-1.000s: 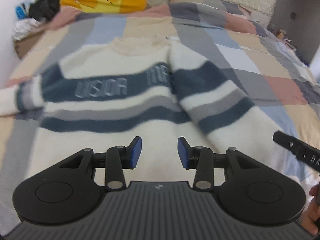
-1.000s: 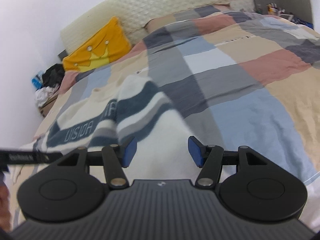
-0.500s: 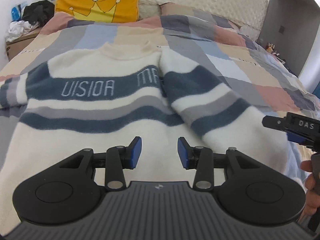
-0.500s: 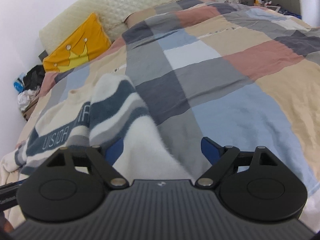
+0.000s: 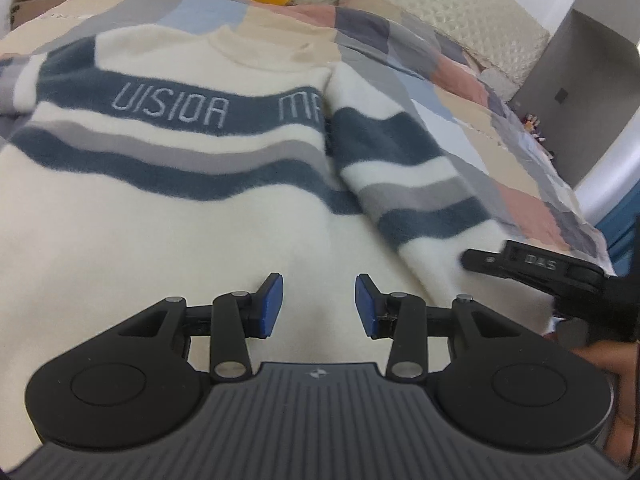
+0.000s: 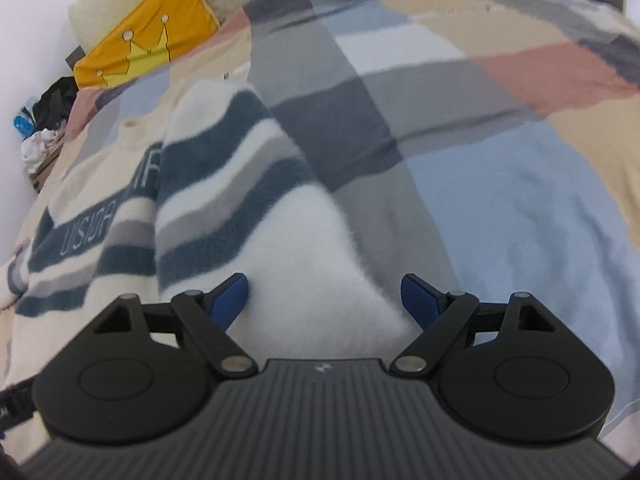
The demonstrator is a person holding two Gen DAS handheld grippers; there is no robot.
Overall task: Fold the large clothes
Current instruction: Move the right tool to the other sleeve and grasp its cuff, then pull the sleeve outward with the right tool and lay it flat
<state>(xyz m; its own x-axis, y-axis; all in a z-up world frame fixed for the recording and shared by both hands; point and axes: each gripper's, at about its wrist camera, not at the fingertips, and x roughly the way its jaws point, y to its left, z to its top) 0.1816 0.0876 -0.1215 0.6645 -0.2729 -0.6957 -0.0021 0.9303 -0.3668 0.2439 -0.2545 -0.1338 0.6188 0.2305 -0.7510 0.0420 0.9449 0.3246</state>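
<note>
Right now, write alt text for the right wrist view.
The right gripper, its blue pads closing from a wide gap and gripping nothing, hangs over the folded-in sleeve of a cream sweater with navy and grey stripes. The sweater lies on a patchwork bedspread; a yellow crown cushion sits beyond.

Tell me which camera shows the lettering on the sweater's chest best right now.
The left wrist view. There the lettering on the sweater faces the camera, running across the dark blue stripe, its far end covered by the folded-in sleeve. The right wrist view shows the lettering only slanted, small and blurred.
</note>
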